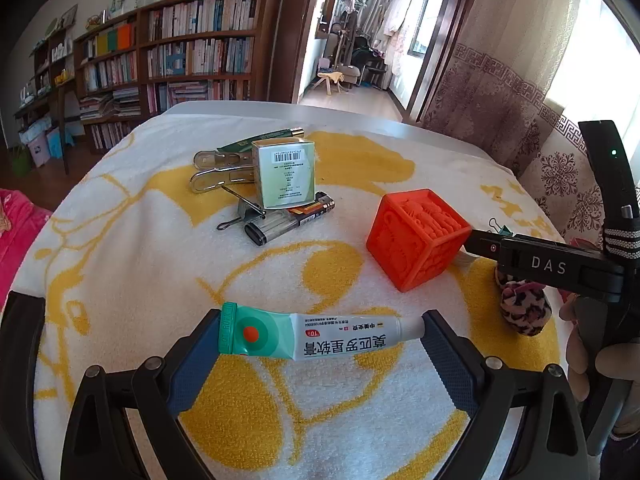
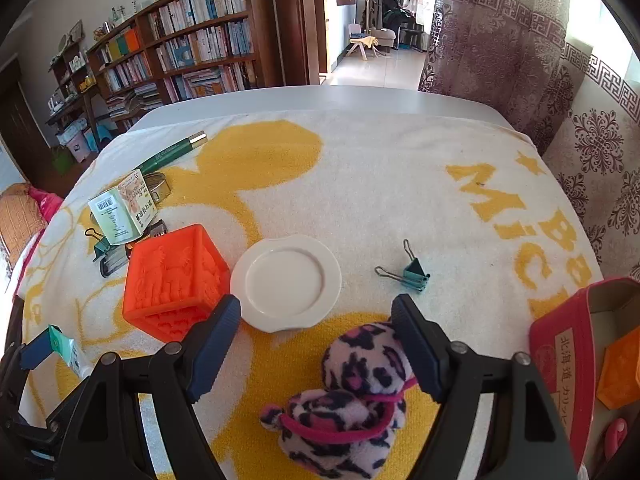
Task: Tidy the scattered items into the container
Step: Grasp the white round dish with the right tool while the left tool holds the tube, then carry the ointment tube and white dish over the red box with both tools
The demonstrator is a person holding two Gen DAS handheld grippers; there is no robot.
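Note:
My left gripper (image 1: 320, 334) is shut end to end on a green-and-white ointment tube (image 1: 308, 334), held just above the yellow-and-white towel. The tube also shows in the right wrist view (image 2: 68, 350). My right gripper (image 2: 316, 320) is open around a leopard-print plush pouch (image 2: 352, 404), which lies between its fingers on the towel. The red box container (image 2: 560, 364) stands at the right edge and holds an orange item. An orange cube (image 2: 174, 280) sits beside a white saucer (image 2: 286, 282).
A pile at the far left holds a green medicine box (image 1: 285, 174), metal clips (image 1: 218, 170), a lighter (image 1: 288, 222), a green pen tube (image 2: 172, 152) and a binder clip. A teal binder clip (image 2: 414, 272) lies right of the saucer. Curtains hang beyond the table's right edge.

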